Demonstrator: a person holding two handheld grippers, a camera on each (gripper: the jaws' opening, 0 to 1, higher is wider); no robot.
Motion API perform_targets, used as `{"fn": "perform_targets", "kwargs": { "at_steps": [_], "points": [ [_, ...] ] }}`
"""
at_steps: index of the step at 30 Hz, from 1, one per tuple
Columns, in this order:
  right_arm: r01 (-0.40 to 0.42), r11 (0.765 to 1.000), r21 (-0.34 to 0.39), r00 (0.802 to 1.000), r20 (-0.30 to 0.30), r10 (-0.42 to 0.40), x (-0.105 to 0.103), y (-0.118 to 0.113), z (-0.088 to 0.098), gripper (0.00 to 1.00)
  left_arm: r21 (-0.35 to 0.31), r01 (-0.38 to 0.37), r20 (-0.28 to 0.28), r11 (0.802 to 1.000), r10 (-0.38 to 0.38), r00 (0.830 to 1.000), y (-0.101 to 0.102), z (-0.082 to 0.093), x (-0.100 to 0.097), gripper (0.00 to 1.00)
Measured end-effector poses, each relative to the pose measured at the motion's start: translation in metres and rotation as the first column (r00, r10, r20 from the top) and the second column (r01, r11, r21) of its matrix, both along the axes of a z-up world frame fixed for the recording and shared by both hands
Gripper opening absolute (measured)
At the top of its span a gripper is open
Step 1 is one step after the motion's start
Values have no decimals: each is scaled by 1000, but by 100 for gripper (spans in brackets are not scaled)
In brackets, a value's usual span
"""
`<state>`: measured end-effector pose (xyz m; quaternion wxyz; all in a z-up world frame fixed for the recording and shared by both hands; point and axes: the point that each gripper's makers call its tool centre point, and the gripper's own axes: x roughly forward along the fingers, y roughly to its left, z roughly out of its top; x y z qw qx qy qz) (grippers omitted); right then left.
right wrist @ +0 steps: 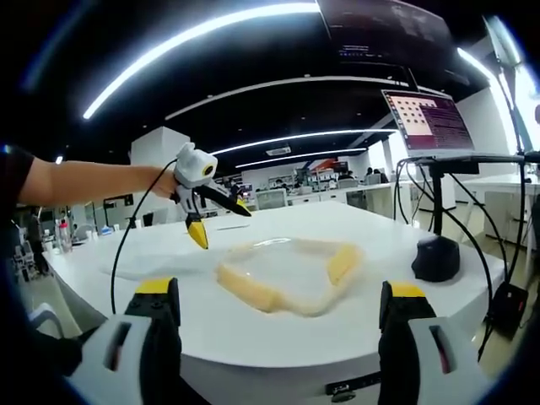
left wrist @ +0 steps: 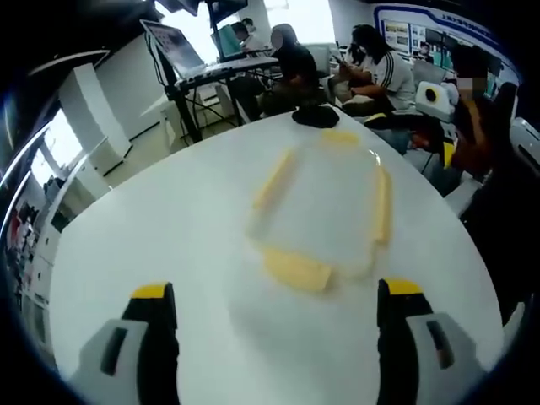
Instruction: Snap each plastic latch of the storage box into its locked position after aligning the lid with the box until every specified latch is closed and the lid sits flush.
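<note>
Left gripper [left wrist: 278, 316] hangs with jaws spread wide and nothing between them, looking down on the storage box [left wrist: 325, 207] in the middle of the white table [left wrist: 152, 228], yellow latches [left wrist: 295, 270] on its sides. Right gripper [right wrist: 278, 316] is just as open, low at the table edge, near the box, a black puck-like object [right wrist: 436, 258] to one side.

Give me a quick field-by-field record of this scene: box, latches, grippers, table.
box: clear plastic storage box with yellow latches, on the round white table
latches: yellow, on four sides; locked or not, cannot tell
left gripper: open, short of the box, holding nothing
right gripper: open, short of the box, holding nothing
other: black round object beside the box
</note>
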<state>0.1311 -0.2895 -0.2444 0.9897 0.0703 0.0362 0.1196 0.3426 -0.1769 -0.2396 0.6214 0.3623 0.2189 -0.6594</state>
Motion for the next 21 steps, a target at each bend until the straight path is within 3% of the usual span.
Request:
{"fn": "perform_targets", "kwargs": {
  "at_steps": [10, 16, 21],
  "points": [
    [-2, 1000, 3, 1000, 2, 2, 0, 0, 0, 99, 21, 19, 6, 1000, -19, 1000, -4, -6, -9, 98],
    [0, 1000, 8, 1000, -2, 0, 0, -1, -2, 99, 27, 43, 14, 999, -43, 999, -5, -13, -34, 98],
    [2, 1000, 10, 1000, -1, -2, 0, -2, -2, 99, 35, 53, 11, 998, -54, 999, -6, -14, -29, 99]
  ]
}}
